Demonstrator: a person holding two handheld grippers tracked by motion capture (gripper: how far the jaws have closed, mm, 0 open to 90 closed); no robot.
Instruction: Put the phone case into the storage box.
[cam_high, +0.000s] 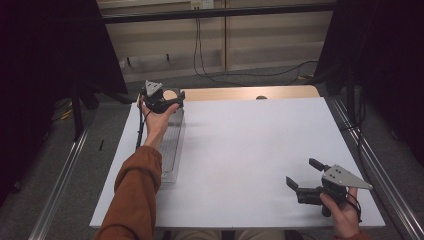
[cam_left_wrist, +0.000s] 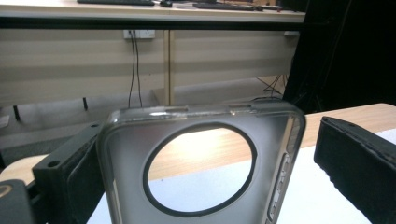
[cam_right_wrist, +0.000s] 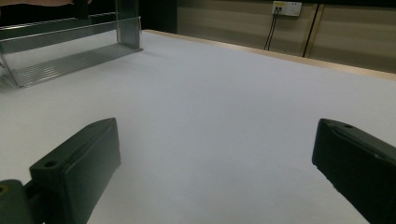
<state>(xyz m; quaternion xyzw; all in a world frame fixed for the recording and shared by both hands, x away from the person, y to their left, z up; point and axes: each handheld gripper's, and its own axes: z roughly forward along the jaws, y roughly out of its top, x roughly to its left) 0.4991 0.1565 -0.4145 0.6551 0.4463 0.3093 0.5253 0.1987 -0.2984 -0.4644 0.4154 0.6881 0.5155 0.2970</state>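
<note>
A clear phone case (cam_left_wrist: 126, 186) with a large round camera hole stands upright between the jaws of my left gripper (cam_left_wrist: 212, 133). The left jaw lies against the case's edge; the right jaw stands well apart from it, so the gripper is open. From above, the left gripper (cam_high: 170, 100) hovers at the far end of a clear slotted rack (cam_high: 172, 150), where the top of the case (cam_high: 173, 91) peeks out. My right gripper (cam_high: 301, 172) rests near the table's front right corner, open, with bare white tabletop between its jaws (cam_right_wrist: 217, 128).
The white table top (cam_high: 250, 145) spans the scene, with a wooden strip (cam_high: 250, 93) along its far edge. The clear rack (cam_right_wrist: 70, 60) runs along the left side. Cables (cam_high: 200, 55) hang down the far wall. Metal rails (cam_high: 370, 160) flank the table.
</note>
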